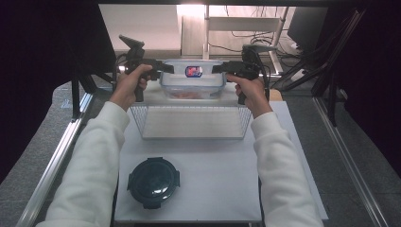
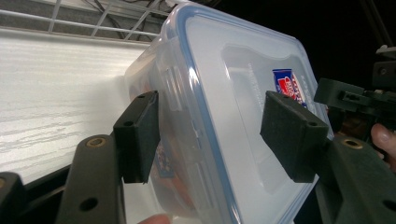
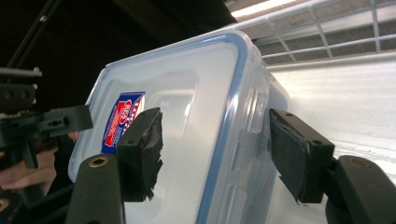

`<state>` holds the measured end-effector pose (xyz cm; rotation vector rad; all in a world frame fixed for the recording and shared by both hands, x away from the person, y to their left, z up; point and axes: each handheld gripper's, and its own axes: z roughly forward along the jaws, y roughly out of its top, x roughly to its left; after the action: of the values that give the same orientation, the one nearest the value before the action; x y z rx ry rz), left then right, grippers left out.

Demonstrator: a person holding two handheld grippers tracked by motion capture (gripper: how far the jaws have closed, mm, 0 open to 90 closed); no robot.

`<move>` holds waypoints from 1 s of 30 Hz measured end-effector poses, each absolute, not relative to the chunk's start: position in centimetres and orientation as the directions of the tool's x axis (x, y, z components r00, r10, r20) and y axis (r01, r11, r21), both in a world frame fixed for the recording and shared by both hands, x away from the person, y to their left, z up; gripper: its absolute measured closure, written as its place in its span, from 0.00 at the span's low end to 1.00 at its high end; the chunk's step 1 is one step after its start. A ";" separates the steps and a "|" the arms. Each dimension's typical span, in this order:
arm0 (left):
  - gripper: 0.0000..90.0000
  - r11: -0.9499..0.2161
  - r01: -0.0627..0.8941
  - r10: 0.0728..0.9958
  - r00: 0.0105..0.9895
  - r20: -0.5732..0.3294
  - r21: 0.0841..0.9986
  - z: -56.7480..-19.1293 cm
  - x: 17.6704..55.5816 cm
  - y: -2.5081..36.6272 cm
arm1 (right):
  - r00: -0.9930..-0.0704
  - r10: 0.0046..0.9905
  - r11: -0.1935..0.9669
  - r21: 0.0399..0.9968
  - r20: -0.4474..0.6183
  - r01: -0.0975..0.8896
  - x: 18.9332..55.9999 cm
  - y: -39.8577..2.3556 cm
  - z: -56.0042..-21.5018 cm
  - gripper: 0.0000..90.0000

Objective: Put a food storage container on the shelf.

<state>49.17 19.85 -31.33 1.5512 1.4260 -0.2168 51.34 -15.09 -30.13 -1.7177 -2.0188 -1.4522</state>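
At the far edge of the worktop [image 1: 213, 189], the left tongs [image 1: 163, 69] and the right tongs [image 1: 222, 69] meet a clear box [image 1: 191, 80] from its two short ends. In the left gripper view the left tongs [image 2: 210, 135] straddle the box's [image 2: 233, 130] end, one jaw on the lid side and one on the wall side; the wall-side pad [image 2: 140, 135] lies against the plastic, and the lid-side pad appears to touch the lid, so they look closed on the box. In the right gripper view the right tongs [image 3: 217, 154] straddle the other end of the box [image 3: 196, 116]: the worn lid-side pad [image 3: 142, 149] is against the lid, while the other pad [image 3: 292, 154] stands just beside the wall, so whether they truly clamp cannot be told.

The box has a blue-rimmed lid with a red and blue label [image 1: 194, 71] and something orange-brown inside. In the high view it sits above and behind the far rim of a wire basket [image 1: 191, 123]; whether it rests on anything cannot be told. The basket stands on the far half of the worktop, between the person's white-sleeved forearms. A round dark lid [image 1: 153, 182] lies flat near the worktop's near left corner, well apart from the basket.
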 end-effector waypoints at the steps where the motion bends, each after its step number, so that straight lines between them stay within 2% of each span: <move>1: 0.42 0.171 0.836 0.664 0.293 -0.688 0.521 -31.4 49.2 19.8 | -0.337 0.701 -0.112 0.564 0.628 0.818 51.5 -15.0 -30.2 0.40; 9: 0.40 0.172 0.815 0.682 0.307 -0.664 0.553 -31.5 49.2 19.6 | -0.310 0.707 -0.146 0.560 0.636 0.816 51.5 -14.7 -30.5 0.38; 11: 0.34 0.165 0.793 0.718 0.311 -0.622 0.586 -31.3 48.9 19.4 | -0.319 0.727 -0.142 0.588 0.608 0.797 51.3 -14.5 -30.4 0.28; 13: 0.27 0.134 0.737 0.760 0.353 -0.546 0.663 -30.7 48.1 19.2 | -0.310 0.738 -0.169 0.608 0.600 0.776 51.0 -14.3 -30.2 0.20; 15: 0.21 0.109 0.678 0.789 0.385 -0.478 0.727 -29.9 47.2 19.2 | -0.314 0.726 -0.202 0.626 0.612 0.753 50.4 -14.3 -29.8 0.15; 18: 0.17 0.080 0.614 0.817 0.411 -0.404 0.786 -28.9 45.5 19.4 | -0.355 0.736 -0.185 0.675 0.577 0.714 49.3 -14.2 -29.1 0.11; 23: 0.19 0.004 0.576 0.841 0.440 -0.314 0.818 -28.5 42.6 19.4 | -0.456 0.748 -0.085 0.751 0.483 0.655 46.9 -14.3 -28.0 0.10; 30: 0.28 -0.018 0.573 0.814 0.485 -0.321 0.819 -30.3 38.3 20.3 | -0.538 0.756 0.033 0.799 0.372 0.600 43.4 -16.4 -28.3 0.14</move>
<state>38.29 20.35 -30.29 1.7020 1.1935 0.2923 43.43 -16.37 -28.27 -1.5683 -2.3626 -1.6798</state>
